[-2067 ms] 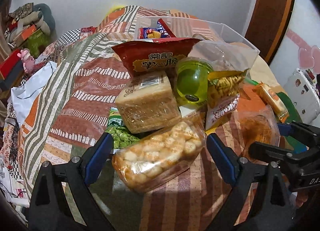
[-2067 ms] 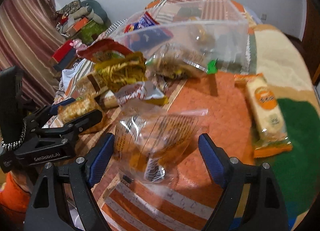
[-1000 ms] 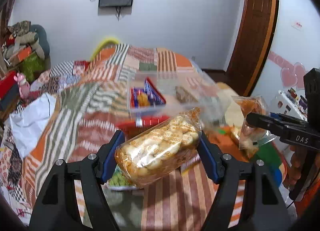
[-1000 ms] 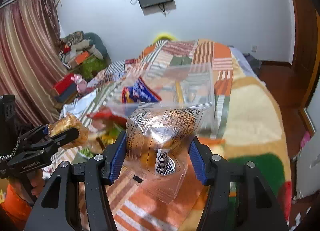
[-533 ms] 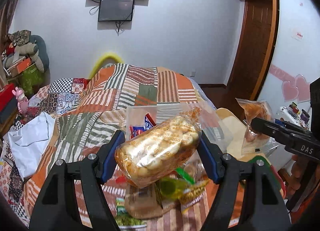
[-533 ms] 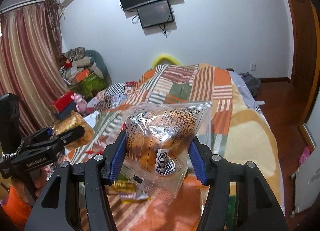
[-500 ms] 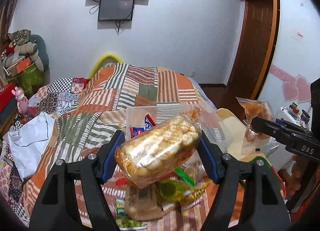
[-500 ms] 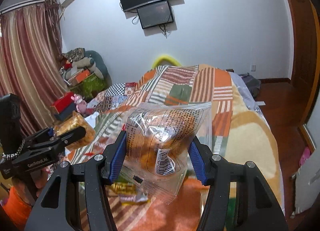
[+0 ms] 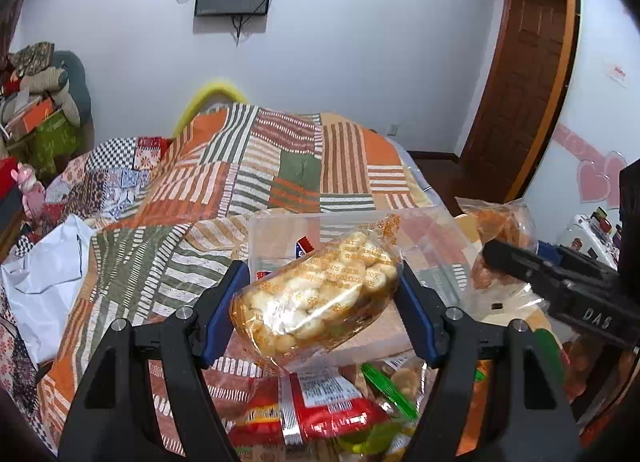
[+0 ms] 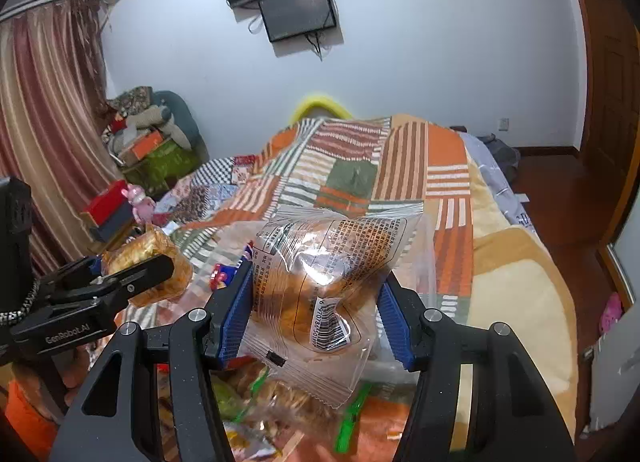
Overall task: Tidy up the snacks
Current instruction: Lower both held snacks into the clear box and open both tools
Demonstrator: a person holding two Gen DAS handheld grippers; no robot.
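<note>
My left gripper (image 9: 320, 314) is shut on a clear bag of small round biscuits (image 9: 316, 298) and holds it in the air over the near edge of a clear plastic bin (image 9: 276, 234). The bin holds a blue and red packet (image 9: 301, 248). My right gripper (image 10: 316, 314) is shut on a clear pastry packet (image 10: 320, 282) with a barcode, also held up above the bin. The right gripper and its packet (image 9: 500, 230) show at the right of the left wrist view. The left gripper with the biscuit bag (image 10: 148, 262) shows at the left of the right wrist view.
A pile of snacks lies under both grippers: a red packet (image 9: 320, 418), green wrappers (image 9: 384, 386) and yellow packets (image 10: 240, 402). All rest on a striped patchwork quilt (image 9: 248, 166) on a bed. A door (image 9: 520, 74) stands at the right, clutter (image 10: 148, 134) at the left.
Both grippers closed on their packets, lifted them off the quilt and carried them up and forward. In the last half second both views tilted down a little, bringing the bin closer.
</note>
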